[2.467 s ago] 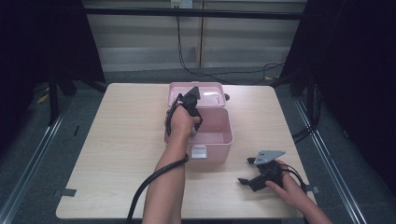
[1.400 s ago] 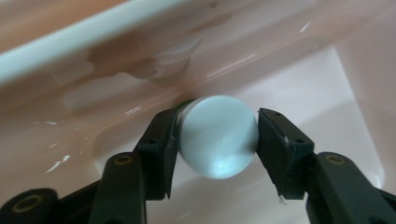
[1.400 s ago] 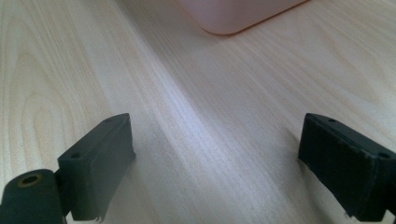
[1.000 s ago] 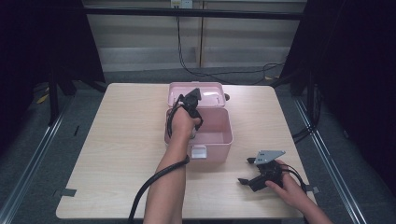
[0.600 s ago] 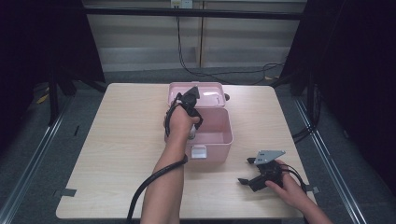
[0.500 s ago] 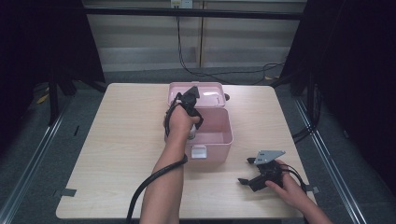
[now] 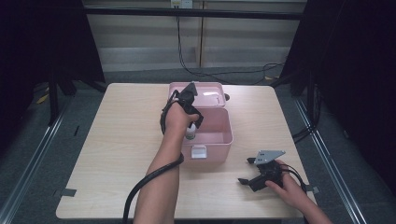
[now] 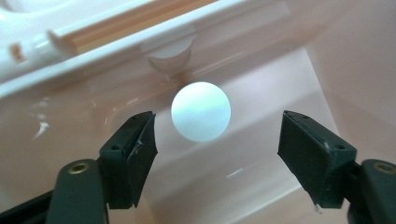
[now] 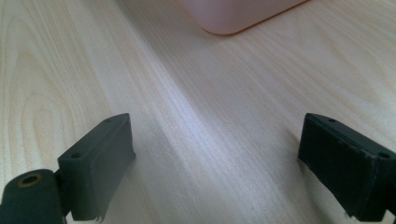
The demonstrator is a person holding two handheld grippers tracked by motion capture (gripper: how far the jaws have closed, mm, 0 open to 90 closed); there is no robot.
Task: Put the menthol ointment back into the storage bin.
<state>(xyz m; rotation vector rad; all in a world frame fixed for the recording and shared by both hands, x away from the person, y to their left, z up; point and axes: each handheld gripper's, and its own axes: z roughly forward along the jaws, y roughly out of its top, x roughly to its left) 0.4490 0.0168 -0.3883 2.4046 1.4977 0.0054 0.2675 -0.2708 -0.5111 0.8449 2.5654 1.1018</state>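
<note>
The left hand-held gripper points down into the open pink storage box at the middle of the desk. In the left gripper view its jaws stand wide apart and hold nothing. Between and beyond them sits a white round-topped item, apparently a small bottle seen end-on, standing in the box near its wall; the high view shows its white body just under the hand. I judge the step to be either taking it out or letting it go. To grasp it well, centre it between the jaws, go straight down clear of the box wall, and close on the body below the top. To the right, the right hand-held gripper rests low on the bare desk near the front edge, jaws wide and empty, well apart from the box.
</note>
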